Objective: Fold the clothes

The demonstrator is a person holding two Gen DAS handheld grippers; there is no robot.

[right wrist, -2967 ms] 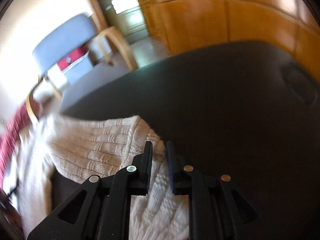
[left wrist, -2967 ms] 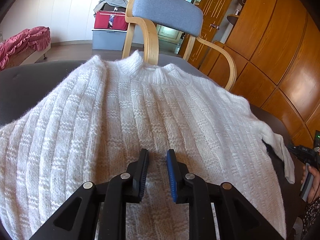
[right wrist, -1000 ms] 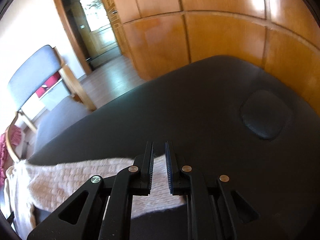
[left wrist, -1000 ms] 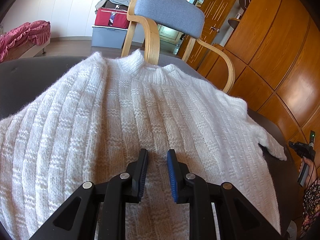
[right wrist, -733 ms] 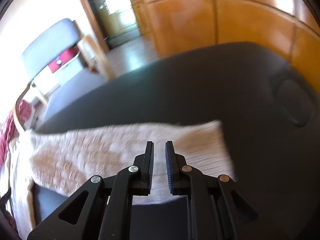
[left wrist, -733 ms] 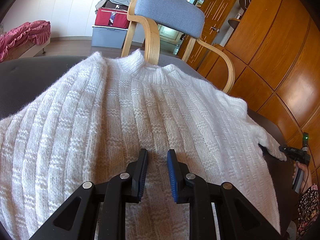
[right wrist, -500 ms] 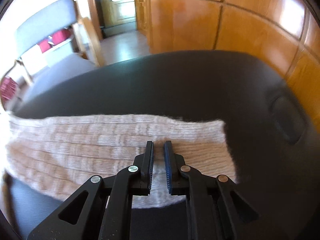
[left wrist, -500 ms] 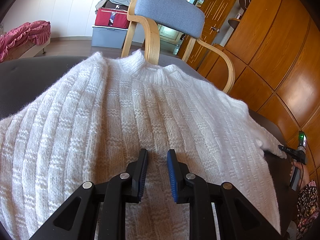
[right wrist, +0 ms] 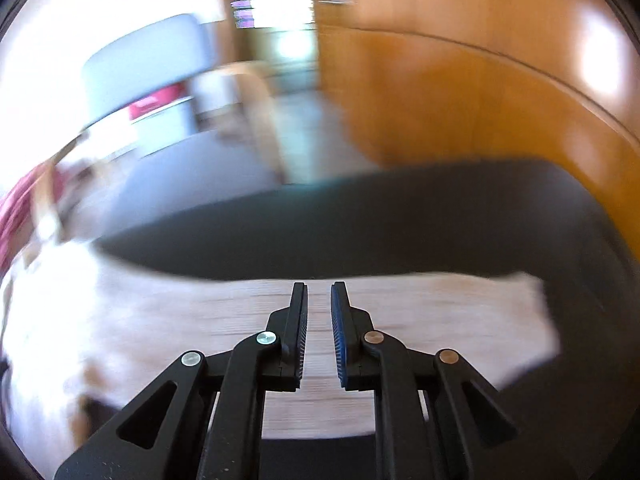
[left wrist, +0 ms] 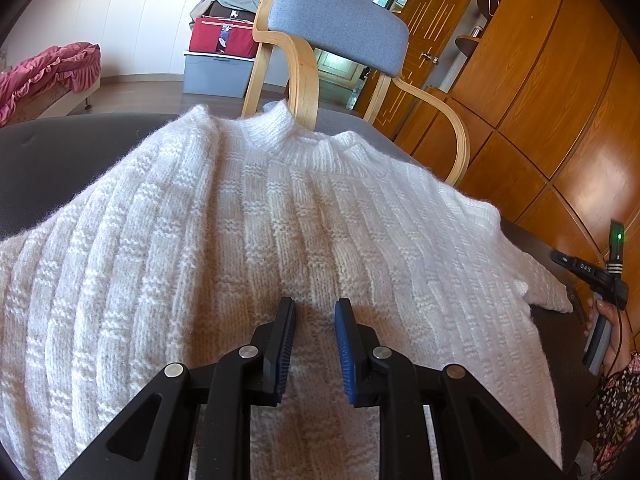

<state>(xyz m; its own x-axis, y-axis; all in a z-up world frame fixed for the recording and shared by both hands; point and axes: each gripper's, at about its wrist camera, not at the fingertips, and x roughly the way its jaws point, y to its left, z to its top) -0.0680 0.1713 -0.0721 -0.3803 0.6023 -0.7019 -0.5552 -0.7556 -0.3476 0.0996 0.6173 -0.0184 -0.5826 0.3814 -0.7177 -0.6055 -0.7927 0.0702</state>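
A white ribbed knit sweater (left wrist: 248,232) lies spread flat on a dark grey padded table (left wrist: 60,152), collar toward the chair. My left gripper (left wrist: 314,308) hovers over the sweater's lower middle, jaws slightly apart and empty. The sweater's right sleeve (right wrist: 420,312) lies stretched out across the table in the blurred right wrist view. My right gripper (right wrist: 319,292) is over that sleeve, jaws slightly apart with nothing between them. It also shows at the far right of the left wrist view (left wrist: 592,272), beyond the sleeve end.
A wooden chair with a blue back (left wrist: 340,20) stands behind the table. Wooden cabinets (left wrist: 540,100) line the right side. A grey storage bin with a red box (left wrist: 220,64) and a pink-covered bed (left wrist: 44,72) sit further back. The table edge (right wrist: 580,208) curves near the cabinets.
The right gripper laid the sleeve out flat across the table, let go of it and is swinging left over it. The left gripper has stayed still.
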